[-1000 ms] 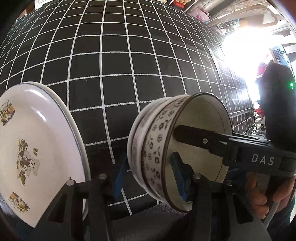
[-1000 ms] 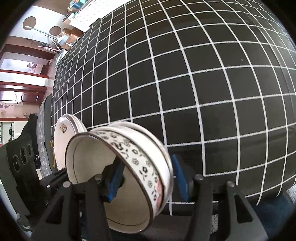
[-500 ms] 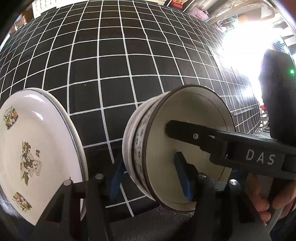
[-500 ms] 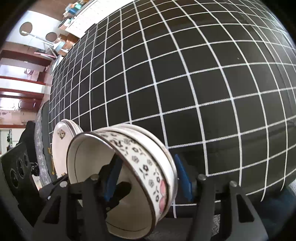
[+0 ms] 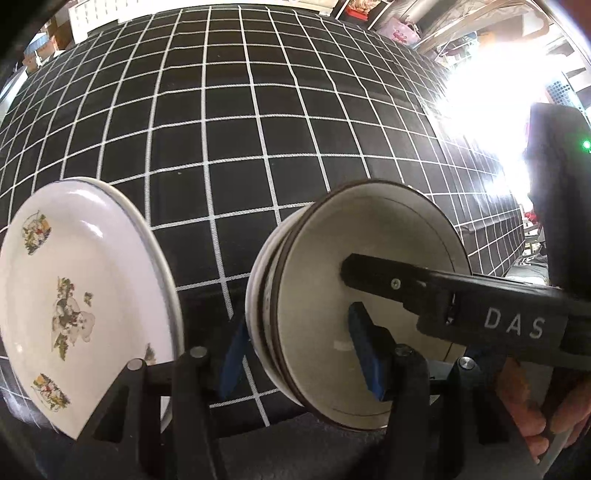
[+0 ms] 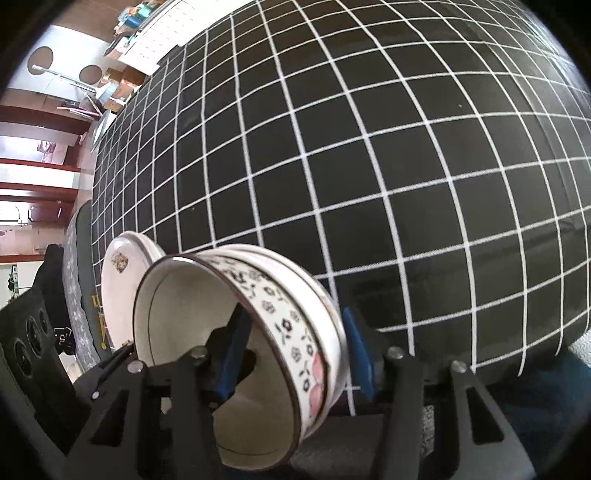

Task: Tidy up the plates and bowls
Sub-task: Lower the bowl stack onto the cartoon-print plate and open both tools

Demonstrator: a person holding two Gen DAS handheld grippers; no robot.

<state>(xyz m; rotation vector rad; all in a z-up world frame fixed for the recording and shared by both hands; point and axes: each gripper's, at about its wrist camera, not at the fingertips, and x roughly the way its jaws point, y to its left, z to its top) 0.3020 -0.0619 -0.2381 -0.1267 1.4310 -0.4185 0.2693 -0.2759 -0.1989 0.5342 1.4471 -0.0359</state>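
Note:
Two nested white bowls with black flower bands (image 5: 373, 314) sit near the table's front edge, also in the right wrist view (image 6: 236, 354). My left gripper (image 5: 303, 350) straddles their rim with blue pads on either side, one inside, one outside. My right gripper (image 6: 291, 354) straddles the opposite rim the same way; its black finger (image 5: 424, 288) reaches into the bowl. Whether the pads press the rim is unclear. A stack of white plates with cartoon prints (image 5: 77, 299) lies left of the bowls, also in the right wrist view (image 6: 122, 280).
A black tablecloth with a white grid (image 5: 236, 140) covers the table. Its front edge runs just below the bowls (image 6: 517, 369). Shelves and clutter stand beyond the far edge (image 5: 399, 29). A black device with a green light (image 5: 561, 177) is at the right.
The bowls and both grippers have shifted slightly; the bowl's opening now faces the left wrist camera more squarely, hiding most of the flower band. The plates have stayed in place.

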